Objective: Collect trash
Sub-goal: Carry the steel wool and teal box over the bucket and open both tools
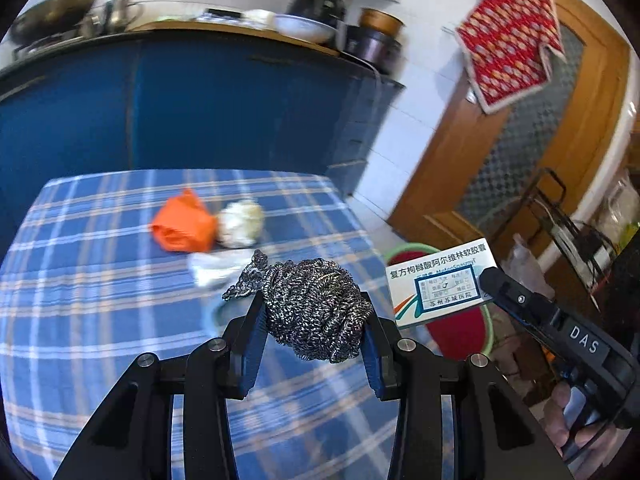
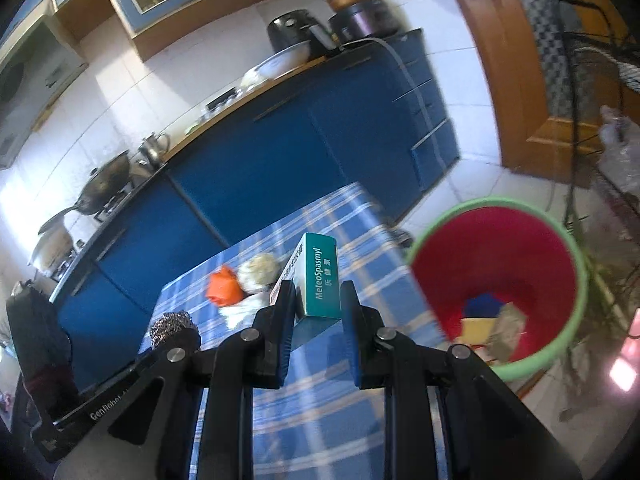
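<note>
My left gripper (image 1: 316, 312) is shut on a steel wool scrubber (image 1: 316, 308), held above the blue plaid table (image 1: 100, 280). My right gripper (image 2: 318, 300) is shut on a white and teal medicine box (image 2: 320, 284); the box also shows in the left wrist view (image 1: 438, 282), near the table's right edge. A red bin with a green rim (image 2: 500, 280) stands on the floor right of the table, with some trash inside. On the table lie an orange bag (image 1: 182, 226), a crumpled white ball (image 1: 240, 224) and a clear white wrapper (image 1: 216, 268).
Blue kitchen cabinets (image 1: 200, 100) with pots and bowls on the counter stand behind the table. A wooden door (image 1: 520, 160) with a red cloth is at the right. A black wire rack (image 2: 588, 100) stands beyond the bin.
</note>
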The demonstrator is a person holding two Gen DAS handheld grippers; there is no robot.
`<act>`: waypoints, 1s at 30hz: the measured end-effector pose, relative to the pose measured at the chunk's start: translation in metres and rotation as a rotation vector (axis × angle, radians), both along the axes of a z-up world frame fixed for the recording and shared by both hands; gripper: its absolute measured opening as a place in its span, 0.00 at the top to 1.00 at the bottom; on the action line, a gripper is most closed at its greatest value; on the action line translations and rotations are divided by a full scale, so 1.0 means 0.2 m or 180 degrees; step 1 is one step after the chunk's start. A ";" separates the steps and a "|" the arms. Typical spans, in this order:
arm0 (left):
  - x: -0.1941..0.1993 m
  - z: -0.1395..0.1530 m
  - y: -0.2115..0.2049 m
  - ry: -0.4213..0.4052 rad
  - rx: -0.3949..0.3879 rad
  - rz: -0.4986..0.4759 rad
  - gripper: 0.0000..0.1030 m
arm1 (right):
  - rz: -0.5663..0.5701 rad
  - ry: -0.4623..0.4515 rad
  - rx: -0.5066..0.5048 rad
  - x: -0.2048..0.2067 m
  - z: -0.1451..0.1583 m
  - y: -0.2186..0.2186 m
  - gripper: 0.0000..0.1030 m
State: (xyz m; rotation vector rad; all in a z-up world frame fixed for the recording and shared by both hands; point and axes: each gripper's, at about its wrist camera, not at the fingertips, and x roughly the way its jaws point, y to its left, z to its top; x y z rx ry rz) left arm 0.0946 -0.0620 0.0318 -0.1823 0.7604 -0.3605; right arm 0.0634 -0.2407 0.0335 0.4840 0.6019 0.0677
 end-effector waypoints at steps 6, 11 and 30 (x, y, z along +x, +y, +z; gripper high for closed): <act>0.05 -0.03 -0.23 0.0057 0.0080 -0.0266 0.58 | -0.0310 -0.0040 -0.0026 -0.08 -0.03 -0.20 0.75; 0.11 -0.07 -0.41 0.0144 0.0166 -0.0470 0.58 | -0.0593 0.0027 -0.0170 -0.11 -0.08 -0.37 0.75; 0.28 -0.24 -0.93 0.0359 0.0535 -0.0898 0.40 | -0.0795 0.0568 -0.0041 -0.03 -0.40 -0.71 0.66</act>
